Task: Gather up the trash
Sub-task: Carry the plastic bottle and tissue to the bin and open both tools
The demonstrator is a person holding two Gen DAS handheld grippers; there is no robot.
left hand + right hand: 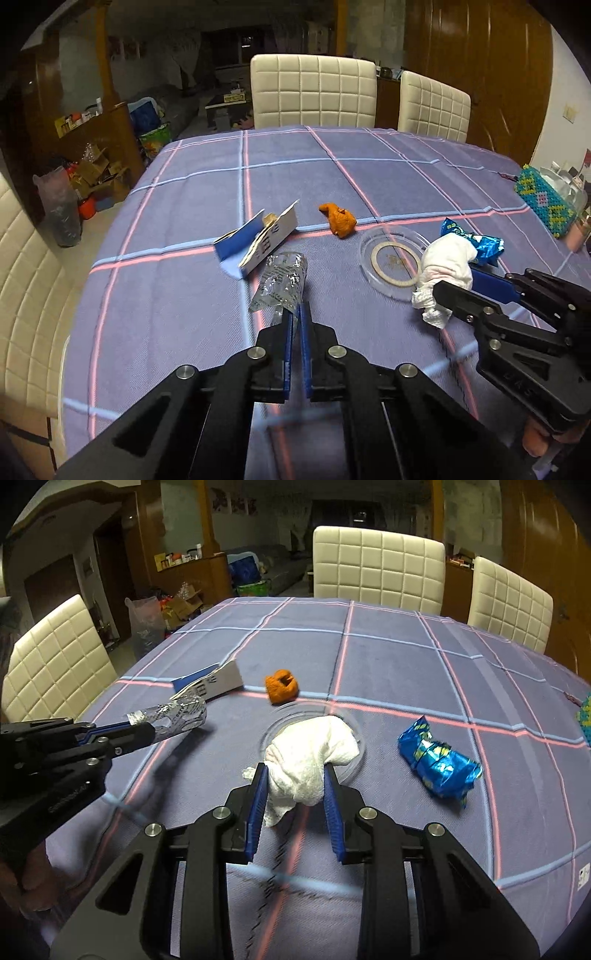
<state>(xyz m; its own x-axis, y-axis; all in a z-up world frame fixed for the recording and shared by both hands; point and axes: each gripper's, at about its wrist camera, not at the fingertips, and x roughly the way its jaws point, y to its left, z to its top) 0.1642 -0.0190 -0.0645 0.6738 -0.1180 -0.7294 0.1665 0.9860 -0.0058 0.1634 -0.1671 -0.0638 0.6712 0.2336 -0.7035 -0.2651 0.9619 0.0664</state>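
Observation:
My left gripper is shut on the edge of a crumpled clear plastic wrapper, which it holds just above the table; from the right wrist view the wrapper sticks out of that gripper. My right gripper is shut on a crumpled white tissue, seen from the left as the tissue in the right gripper. On the cloth lie a torn blue and white carton, an orange crumpled scrap and a blue foil wrapper.
A clear glass dish sits on the purple checked tablecloth under the tissue. A beaded box stands at the right edge. Cream padded chairs line the far and left sides. A plastic bag stands on the floor at left.

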